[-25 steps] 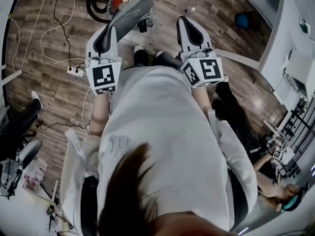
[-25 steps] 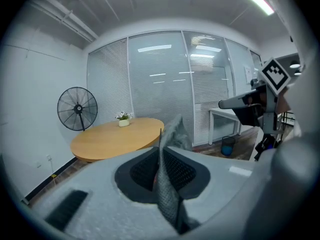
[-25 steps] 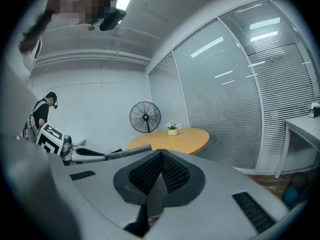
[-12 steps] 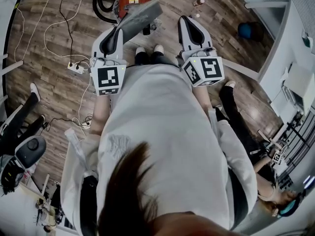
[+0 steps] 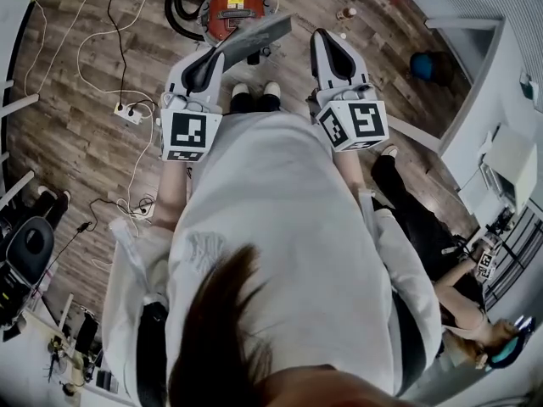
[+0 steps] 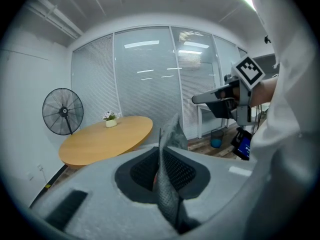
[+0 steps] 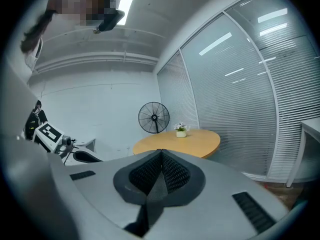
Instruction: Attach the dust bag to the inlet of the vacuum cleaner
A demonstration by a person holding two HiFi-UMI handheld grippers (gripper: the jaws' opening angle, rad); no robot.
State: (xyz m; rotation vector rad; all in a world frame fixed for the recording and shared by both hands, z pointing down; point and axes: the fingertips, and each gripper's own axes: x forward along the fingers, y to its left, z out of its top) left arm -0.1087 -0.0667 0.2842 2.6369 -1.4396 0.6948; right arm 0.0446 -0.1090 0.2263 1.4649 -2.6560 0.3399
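Note:
On the wooden floor ahead stands the red vacuum cleaner, with a black hose coiled at its left. A grey dust bag is pinched by its edge in my left gripper and sticks out flat to the right, just this side of the vacuum. In the left gripper view the bag's grey fabric stands upright between the pads. My right gripper is held level to the right of the bag, shut, with nothing in it; its view shows the jaws pressed together.
White cables and a power strip lie on the floor at left. Small bottles and a blue object sit at right. A seated person's legs are at right. A round wooden table and a fan stand ahead.
The vacuum cleaner has come further into the head view and now sits close beyond the bag. The left gripper with the bag has drifted slightly right. Both grips are unchanged.

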